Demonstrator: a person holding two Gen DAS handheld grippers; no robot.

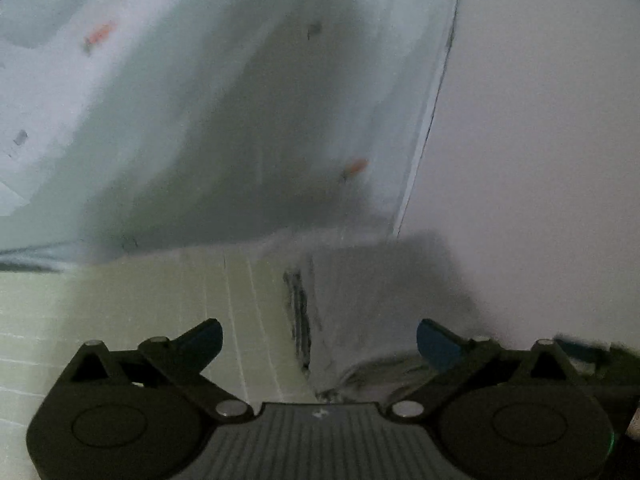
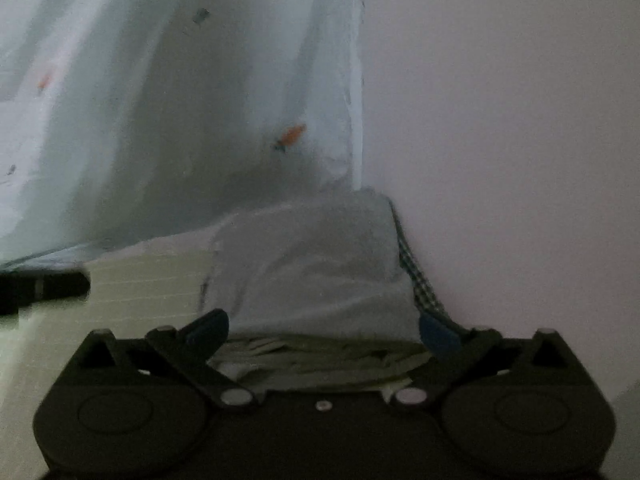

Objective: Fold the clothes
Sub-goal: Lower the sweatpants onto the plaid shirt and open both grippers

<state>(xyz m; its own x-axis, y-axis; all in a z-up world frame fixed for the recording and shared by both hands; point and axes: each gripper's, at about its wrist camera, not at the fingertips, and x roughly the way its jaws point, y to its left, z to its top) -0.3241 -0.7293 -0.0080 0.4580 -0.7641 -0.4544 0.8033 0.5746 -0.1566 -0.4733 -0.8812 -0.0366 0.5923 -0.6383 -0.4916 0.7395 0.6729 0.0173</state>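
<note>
A folded pale grey garment (image 2: 312,264) with a black-and-white checked edge (image 2: 418,284) lies just ahead of my right gripper (image 2: 323,336). That gripper is open, its blue pads (image 2: 438,338) standing wide on either side of the garment's near edge without pressing it. Layered pale green folds (image 2: 320,354) show under the garment. My left gripper (image 1: 320,342) is open as well, with nothing held. It hangs over a pale yellow-green lined cloth (image 1: 140,312) and the grey garment's edge (image 1: 360,300), where a dark seam (image 1: 298,320) runs. Both views are blurred.
A pale blue sheet with small orange and dark prints (image 1: 200,100) (image 2: 160,120) spreads beyond the clothes. A plain white surface (image 1: 540,140) (image 2: 500,140) fills the right side. A dark object (image 2: 40,284), perhaps the other gripper, enters at the right wrist view's left edge.
</note>
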